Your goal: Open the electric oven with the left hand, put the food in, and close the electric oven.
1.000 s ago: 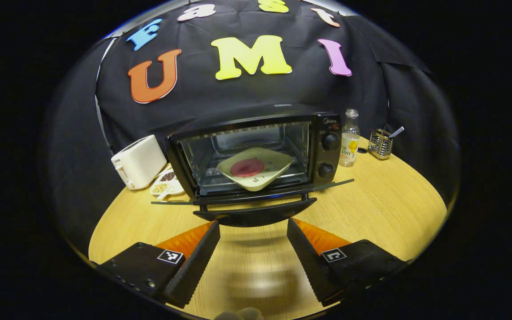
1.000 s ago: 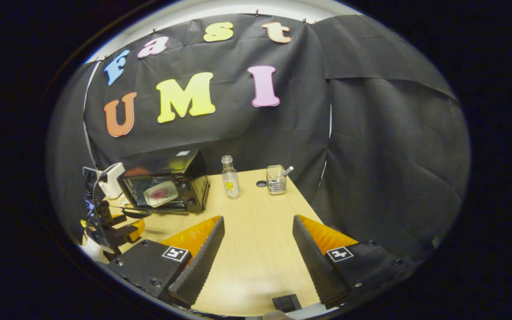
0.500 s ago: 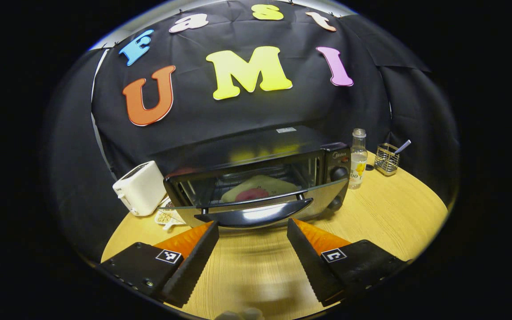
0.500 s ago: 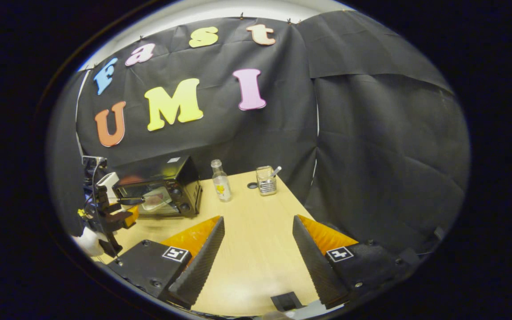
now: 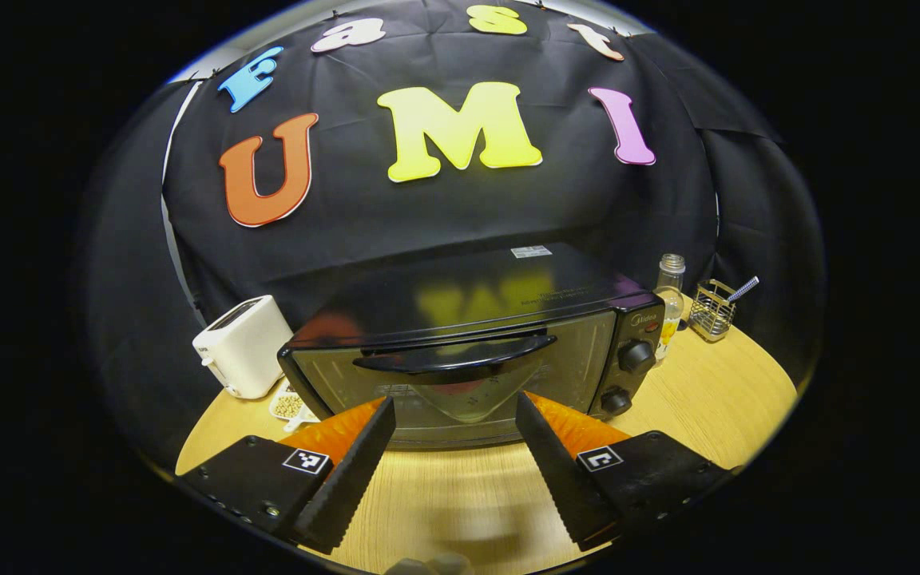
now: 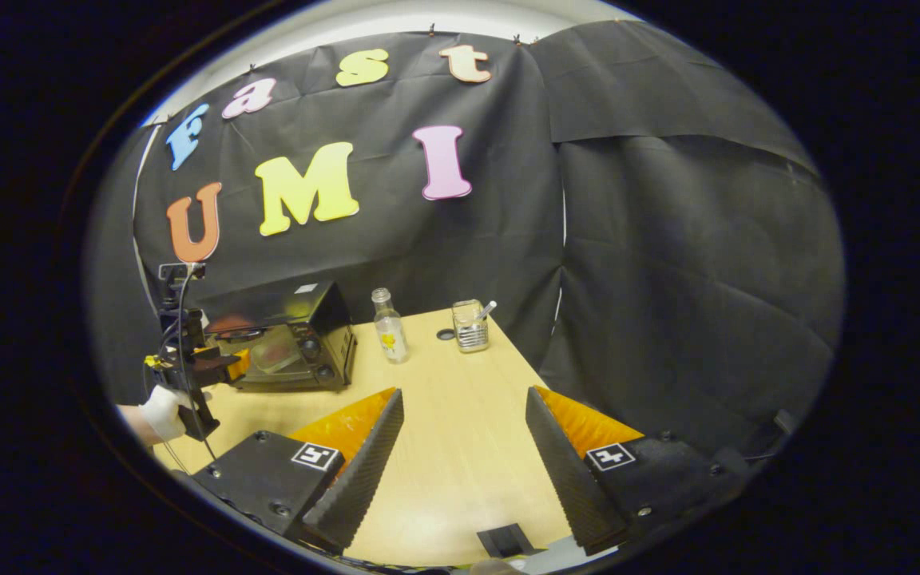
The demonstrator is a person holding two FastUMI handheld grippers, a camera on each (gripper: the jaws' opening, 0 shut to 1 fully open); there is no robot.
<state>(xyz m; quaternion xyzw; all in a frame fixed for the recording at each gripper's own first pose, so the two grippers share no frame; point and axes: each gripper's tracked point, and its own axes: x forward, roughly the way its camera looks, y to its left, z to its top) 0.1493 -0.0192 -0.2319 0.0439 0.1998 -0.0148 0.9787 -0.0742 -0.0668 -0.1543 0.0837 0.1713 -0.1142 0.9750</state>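
Electric oven [image 5: 468, 351] door shut, plate of food [image 5: 460, 395] dim behind glass. Left hand-held gripper [image 5: 454, 419] spread wide just before door. Right hand-held gripper [image 6: 464, 419] spread over bare counter [image 6: 460, 447], well right of oven; bottle [image 6: 389, 326] beside oven's right edge.

Oven [image 5: 468, 351] door shut, blocking the worktop's [image 6: 460, 447] back-left corner; bottle [image 6: 389, 326] and wire holder [image 6: 472, 326] line back edge; front bare.
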